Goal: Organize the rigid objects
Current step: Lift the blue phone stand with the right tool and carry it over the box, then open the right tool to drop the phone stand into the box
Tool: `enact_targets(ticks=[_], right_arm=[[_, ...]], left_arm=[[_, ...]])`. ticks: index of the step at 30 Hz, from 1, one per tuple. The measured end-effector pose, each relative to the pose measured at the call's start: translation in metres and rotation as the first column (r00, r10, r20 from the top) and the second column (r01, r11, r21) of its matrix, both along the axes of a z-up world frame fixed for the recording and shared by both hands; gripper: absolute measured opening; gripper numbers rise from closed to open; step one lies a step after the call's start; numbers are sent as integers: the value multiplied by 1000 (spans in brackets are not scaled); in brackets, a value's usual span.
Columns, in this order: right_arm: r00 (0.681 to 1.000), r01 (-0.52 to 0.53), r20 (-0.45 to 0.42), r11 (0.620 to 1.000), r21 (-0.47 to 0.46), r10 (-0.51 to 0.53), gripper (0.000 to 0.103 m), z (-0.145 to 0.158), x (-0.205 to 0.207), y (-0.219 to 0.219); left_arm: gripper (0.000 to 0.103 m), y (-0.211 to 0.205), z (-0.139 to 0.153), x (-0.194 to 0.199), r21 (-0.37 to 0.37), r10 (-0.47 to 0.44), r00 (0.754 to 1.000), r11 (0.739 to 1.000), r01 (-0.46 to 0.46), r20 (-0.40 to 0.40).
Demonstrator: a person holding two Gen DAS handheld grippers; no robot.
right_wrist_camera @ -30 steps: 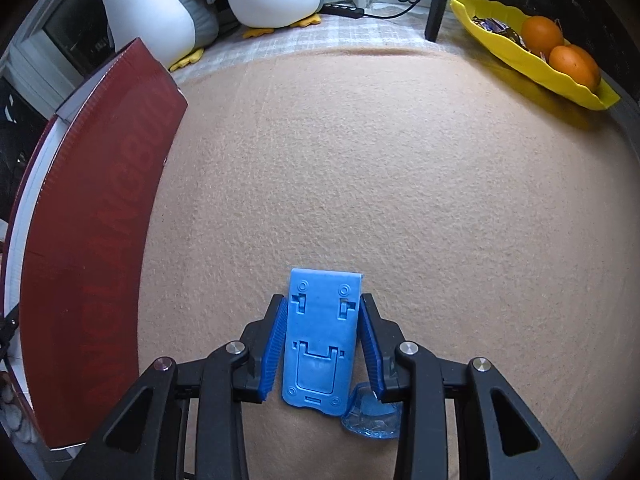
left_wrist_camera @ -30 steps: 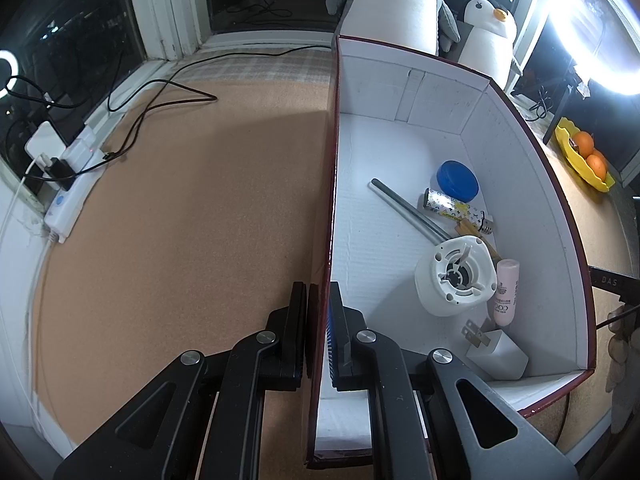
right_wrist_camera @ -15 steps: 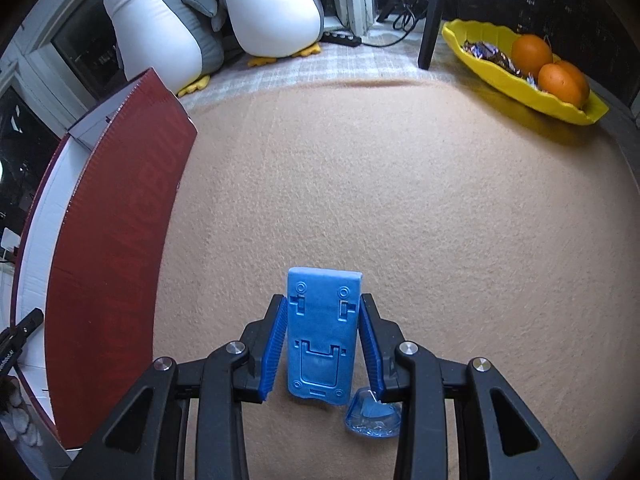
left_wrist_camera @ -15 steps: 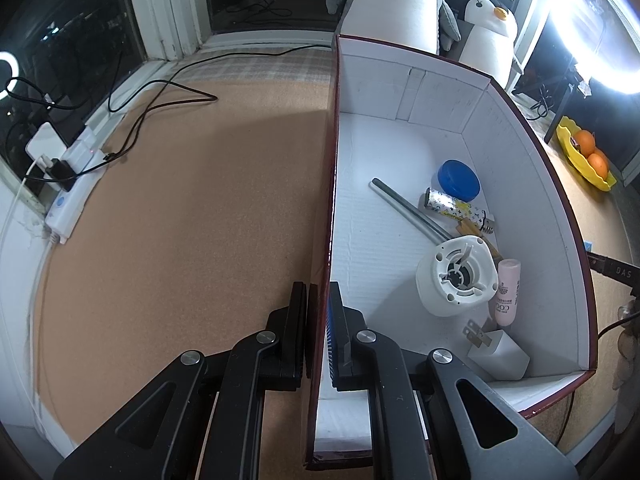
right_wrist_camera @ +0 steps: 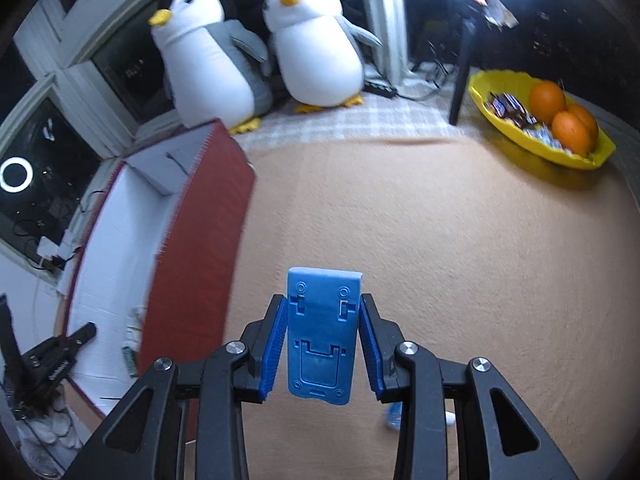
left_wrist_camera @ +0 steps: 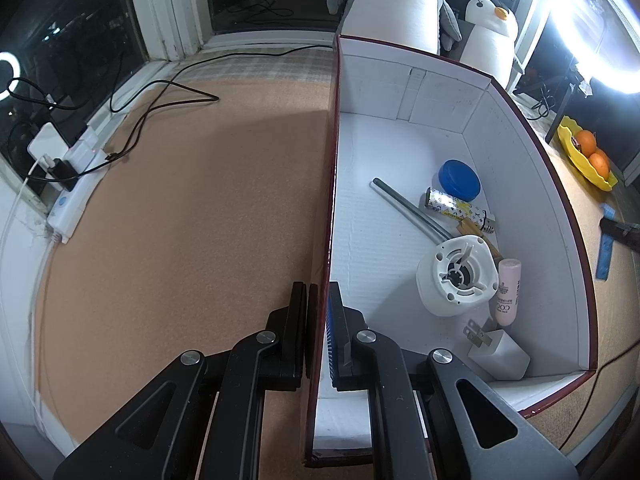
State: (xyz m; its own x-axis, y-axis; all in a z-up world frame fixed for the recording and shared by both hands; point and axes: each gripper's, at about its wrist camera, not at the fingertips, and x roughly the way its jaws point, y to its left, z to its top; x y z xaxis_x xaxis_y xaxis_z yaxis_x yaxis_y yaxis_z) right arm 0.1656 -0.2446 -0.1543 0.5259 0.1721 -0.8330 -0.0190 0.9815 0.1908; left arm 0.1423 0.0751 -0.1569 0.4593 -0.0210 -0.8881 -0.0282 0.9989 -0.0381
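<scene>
Blue plastic stand (right_wrist_camera: 322,336) sits clamped in the right claw (right_wrist_camera: 323,344) at lower centre, likely bound for the box (left_wrist_camera: 532,184); left claw (left_wrist_camera: 318,320) pinches its wall, steadying it.

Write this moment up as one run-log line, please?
left gripper: shut on box wall | right gripper: shut on blue phone stand, above mat | box: to its left

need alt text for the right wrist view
The right hand-held gripper holds a blue plastic phone stand above a tan mat, beside a dark red box. Two plush penguins and a yellow fruit tray sit behind.
</scene>
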Motion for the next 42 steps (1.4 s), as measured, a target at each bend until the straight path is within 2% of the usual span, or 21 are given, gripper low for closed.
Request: enact_targets(ticks=[8, 15, 26, 42], right_arm=[[988, -135, 76, 991, 24, 133, 32, 40, -1, 47], [968, -234, 99, 971, 43, 229, 32, 53, -4, 82], [944, -323, 96, 945, 58, 316, 32, 54, -8, 112], [914, -405, 49, 912, 57, 403, 32, 35, -6, 140]], left_arm=[[8, -1, 3, -4, 2, 12, 1000, 1000, -12, 8], [8, -2, 6, -8, 9, 24, 1000, 1000, -24, 12], [8, -4, 9, -14, 17, 46, 999, 999, -46, 18], [8, -5, 13, -22, 24, 79, 997, 996, -80, 25]])
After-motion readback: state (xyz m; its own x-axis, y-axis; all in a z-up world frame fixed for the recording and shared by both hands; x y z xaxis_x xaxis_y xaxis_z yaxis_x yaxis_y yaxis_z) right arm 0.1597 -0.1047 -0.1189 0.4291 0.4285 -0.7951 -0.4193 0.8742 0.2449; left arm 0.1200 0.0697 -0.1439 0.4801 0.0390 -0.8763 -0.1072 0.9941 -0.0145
